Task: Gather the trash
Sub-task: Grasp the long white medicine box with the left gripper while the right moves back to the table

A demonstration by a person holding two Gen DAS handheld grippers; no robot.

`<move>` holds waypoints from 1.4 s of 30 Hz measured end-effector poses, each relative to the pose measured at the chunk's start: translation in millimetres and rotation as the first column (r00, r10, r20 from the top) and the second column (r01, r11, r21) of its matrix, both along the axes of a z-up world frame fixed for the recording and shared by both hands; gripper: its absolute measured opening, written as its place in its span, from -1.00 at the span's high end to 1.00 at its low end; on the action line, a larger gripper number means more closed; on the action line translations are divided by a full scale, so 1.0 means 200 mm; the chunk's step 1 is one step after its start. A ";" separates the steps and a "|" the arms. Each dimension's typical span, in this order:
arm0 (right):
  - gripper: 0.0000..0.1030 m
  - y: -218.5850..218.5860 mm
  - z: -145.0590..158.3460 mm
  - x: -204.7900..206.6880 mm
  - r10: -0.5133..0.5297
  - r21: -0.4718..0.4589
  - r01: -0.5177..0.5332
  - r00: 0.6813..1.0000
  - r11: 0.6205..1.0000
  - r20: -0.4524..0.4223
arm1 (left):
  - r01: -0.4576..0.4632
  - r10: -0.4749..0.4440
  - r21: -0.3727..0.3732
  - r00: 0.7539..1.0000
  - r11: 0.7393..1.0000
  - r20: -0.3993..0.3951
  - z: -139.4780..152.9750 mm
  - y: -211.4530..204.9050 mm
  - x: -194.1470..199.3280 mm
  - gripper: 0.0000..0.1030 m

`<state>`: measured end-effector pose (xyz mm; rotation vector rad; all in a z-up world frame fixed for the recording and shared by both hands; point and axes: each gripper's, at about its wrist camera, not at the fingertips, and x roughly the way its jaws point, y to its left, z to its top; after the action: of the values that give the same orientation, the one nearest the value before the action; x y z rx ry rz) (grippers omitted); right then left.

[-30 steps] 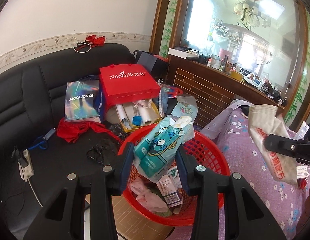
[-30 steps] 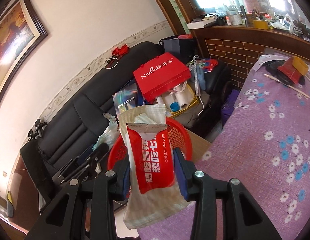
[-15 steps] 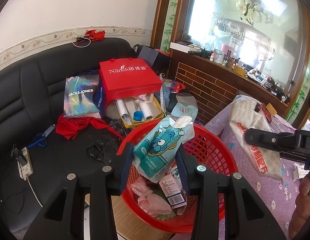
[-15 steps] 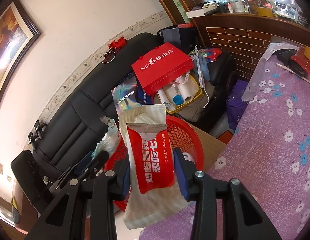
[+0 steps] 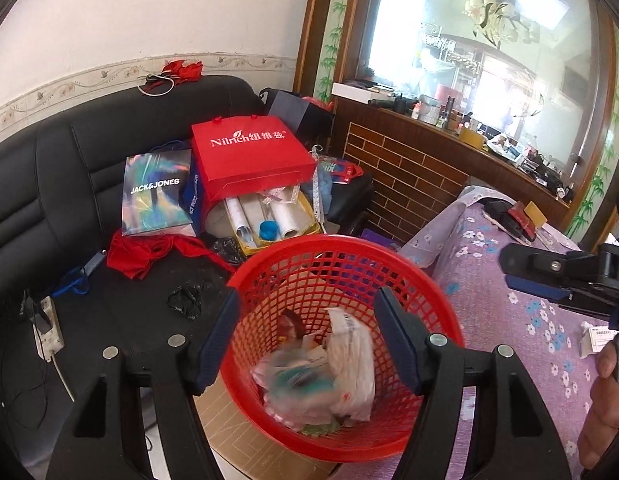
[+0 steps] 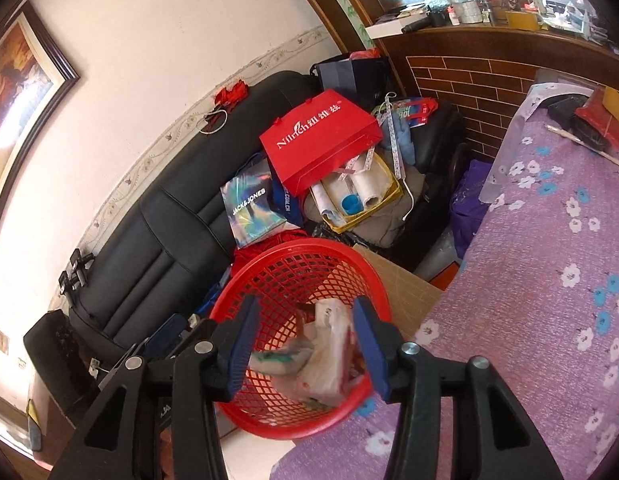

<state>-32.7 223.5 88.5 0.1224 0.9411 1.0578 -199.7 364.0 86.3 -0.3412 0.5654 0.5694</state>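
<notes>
Trash sat piled at the bottom of the red plastic mesh basket (image 5: pixel 421 280), low and centre in both wrist views: a white and red wet-wipe pouch (image 5: pixel 351 364) lay over a pale teal tissue pack (image 5: pixel 293 380), with smaller wrappers beneath them. The left gripper (image 5: pixel 309 336) hung over the basket mouth with its blue-padded jaws spread and nothing between them; they had just been opening. The right gripper (image 6: pixel 303 344) stood likewise over the rim, its jaws parted and empty, having just opened too, and the pouch showed blurred below it, clear of the pads.

These packs looked light, soft and crushable, their film surfaces probably slick, so a pinch across a flat body or a crimped end seam would likely hold better than a grab at a bulging middle. The basket itself looked stiff but light and could tip if pushed at the rim.

To the right of the frame the purple flowered cloth (image 6: pixel 549 280) carried a small white paper scrap (image 5: pixel 597 336) near the person's hand (image 5: pixel 601 400), which seemed the likeliest remaining pick. Behind, in the upper centre, the black leather sofa (image 5: pixel 69 168) held a red paper gift bag (image 5: pixel 249 160).
</notes>
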 end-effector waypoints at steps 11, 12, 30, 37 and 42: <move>-0.03 -0.60 0.01 0.03 -0.168 0.025 0.168 0.986 0.986 0.005 | 0.160 -0.159 0.045 0.987 0.986 -0.014 0.06 -0.36 0.13 -0.32; -0.03 -0.68 0.00 0.03 -0.196 0.028 0.196 0.981 0.980 -0.003 | 0.189 -0.188 0.050 0.982 0.981 -0.021 0.06 -0.41 0.16 -0.32; -0.03 -2.07 -0.28 0.03 -0.738 -0.032 0.737 0.675 0.675 -0.026 | 0.758 -0.745 0.066 0.650 0.649 -0.148 0.00 -1.63 0.77 -0.59; -0.02 -2.20 -0.38 0.03 -0.749 -0.006 0.751 0.657 0.660 -0.085 | 0.836 -0.804 0.132 0.548 0.532 -0.230 -0.07 -1.92 1.07 -0.70; -0.03 -2.28 -0.42 0.01 -0.744 0.051 0.754 0.656 0.655 -0.128 | 0.881 -0.819 0.123 0.471 0.457 -0.328 -0.16 -2.01 1.23 -0.70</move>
<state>-30.5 -232.2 3.7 0.6077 0.7991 0.3091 45.5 -38.4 54.2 0.3196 0.7818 -0.3423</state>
